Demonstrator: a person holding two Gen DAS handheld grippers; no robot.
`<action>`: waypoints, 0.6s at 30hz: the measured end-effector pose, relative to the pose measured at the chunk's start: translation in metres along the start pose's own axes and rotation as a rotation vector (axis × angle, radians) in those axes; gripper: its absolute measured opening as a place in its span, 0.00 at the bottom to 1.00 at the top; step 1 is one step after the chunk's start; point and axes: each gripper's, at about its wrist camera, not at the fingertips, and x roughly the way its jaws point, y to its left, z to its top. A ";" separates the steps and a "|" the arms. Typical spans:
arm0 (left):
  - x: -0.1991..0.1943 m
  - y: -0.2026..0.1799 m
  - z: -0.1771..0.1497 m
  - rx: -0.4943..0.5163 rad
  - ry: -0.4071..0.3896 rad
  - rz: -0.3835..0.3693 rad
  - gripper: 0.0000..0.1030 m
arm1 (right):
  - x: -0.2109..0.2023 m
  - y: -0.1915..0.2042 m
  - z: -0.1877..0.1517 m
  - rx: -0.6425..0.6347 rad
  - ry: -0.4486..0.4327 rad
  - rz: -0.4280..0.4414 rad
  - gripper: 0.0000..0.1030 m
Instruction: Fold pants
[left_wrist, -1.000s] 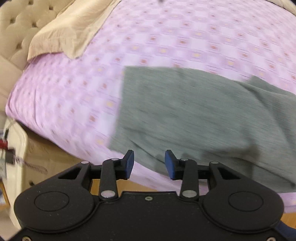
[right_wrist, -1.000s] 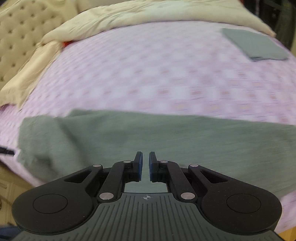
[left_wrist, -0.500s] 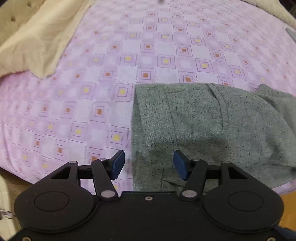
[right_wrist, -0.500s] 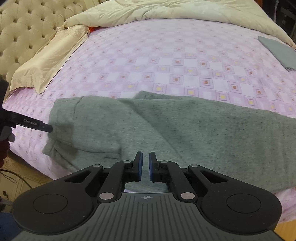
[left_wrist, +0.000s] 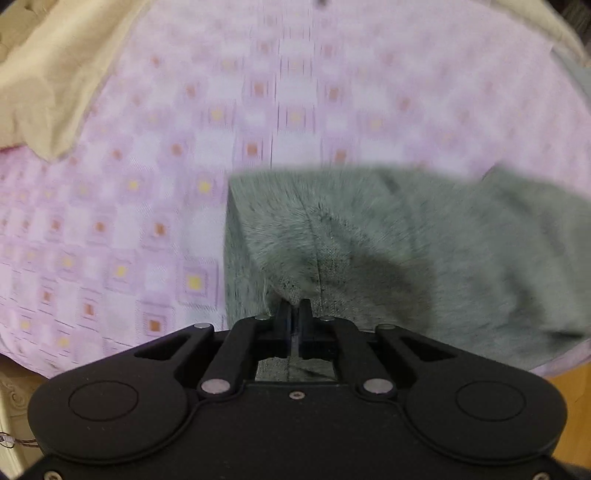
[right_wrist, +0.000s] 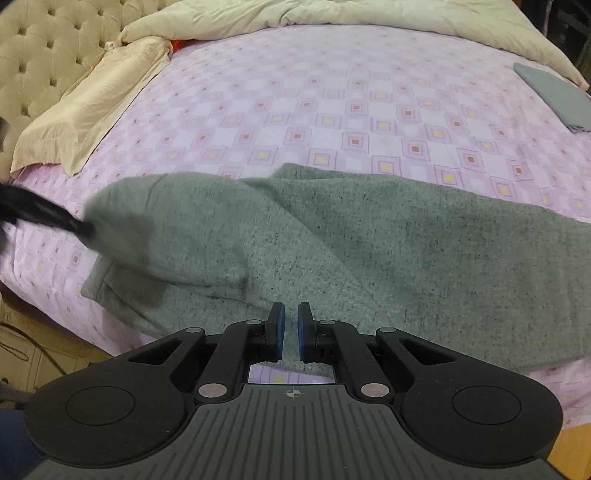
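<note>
Hidden or blurred: your left wrist view is smeared, so the weave of the pants and the squares of the bed sheet are hard to read there; the pants run off that view's right edge, and the base of your left gripper covers their near hem.
Cut off in the right wrist view: the far right end of the pants passes behind the base of your right gripper and close to the picture's edge, so you cannot tell where the leg ends.
Left gripper: its jaws have just been closing and now stand pressed together, pinching a raised fold of the grey pants at their left end; in the right wrist view it shows only as a dark blurred streak at that same end.
Right gripper: its blue pads stand nearly together with a thin gap, nothing between them, above the near side of the pants.
Pants, place: on the bed sheet along the near edge of the bed, towards its near left corner.
Pants, axis: long axis runs left to right, parallel to that near edge; the left end is lifted and bunched.
Other cloth: a folded grey piece lies near the far right corner; a beige pillow lies at the left edge.
</note>
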 end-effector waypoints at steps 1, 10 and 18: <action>-0.016 0.003 0.001 -0.004 -0.018 -0.022 0.04 | 0.002 0.002 -0.001 0.000 0.008 0.007 0.06; -0.018 0.025 -0.025 -0.005 0.080 -0.028 0.04 | 0.042 0.024 -0.011 0.003 0.128 0.043 0.06; 0.006 0.033 -0.033 -0.011 0.147 -0.005 0.05 | 0.055 0.032 0.011 0.042 0.059 0.007 0.06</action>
